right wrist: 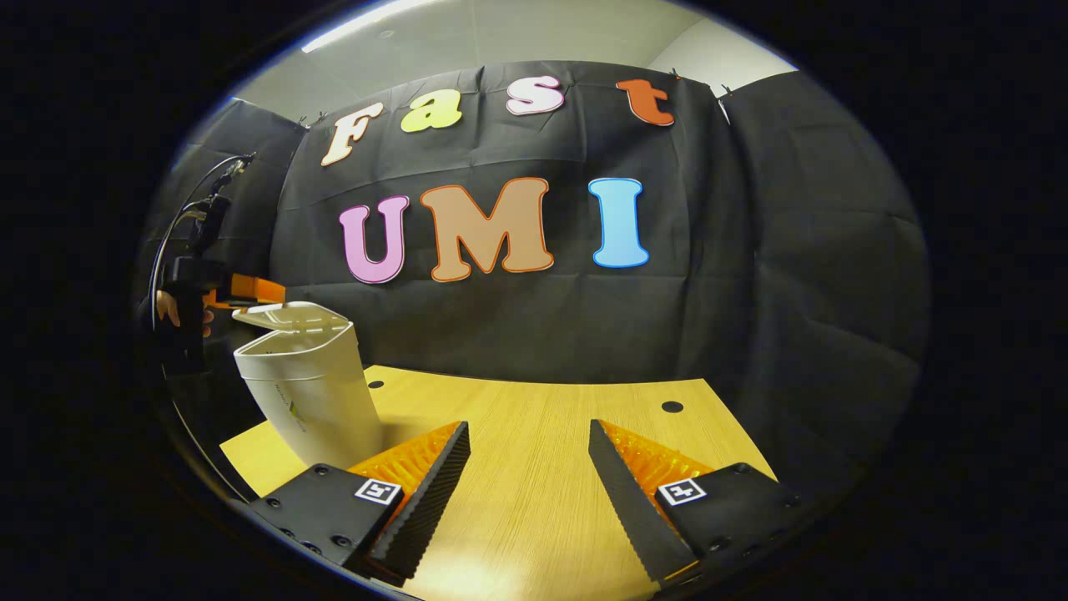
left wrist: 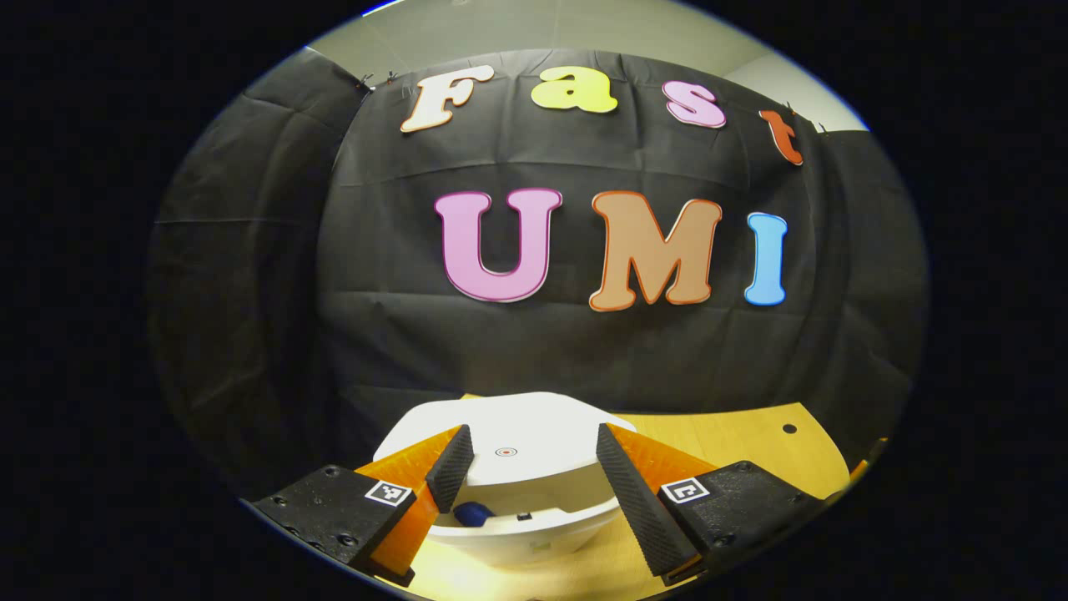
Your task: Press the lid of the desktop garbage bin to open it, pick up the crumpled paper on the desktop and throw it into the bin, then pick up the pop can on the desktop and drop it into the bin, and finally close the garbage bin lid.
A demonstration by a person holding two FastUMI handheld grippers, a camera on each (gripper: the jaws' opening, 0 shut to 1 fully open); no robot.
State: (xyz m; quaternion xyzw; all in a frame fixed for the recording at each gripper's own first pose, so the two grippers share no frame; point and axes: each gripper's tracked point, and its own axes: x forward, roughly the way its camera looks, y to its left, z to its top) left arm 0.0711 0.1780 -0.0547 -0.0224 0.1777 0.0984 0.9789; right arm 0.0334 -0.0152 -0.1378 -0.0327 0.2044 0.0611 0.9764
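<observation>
Left gripper spread wide above the bin with lid ajar; right gripper gapes over bare table

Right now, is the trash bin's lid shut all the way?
No. In the right gripper view, the lid tilts up off the white bin, leaving a gap along the rim.
</observation>
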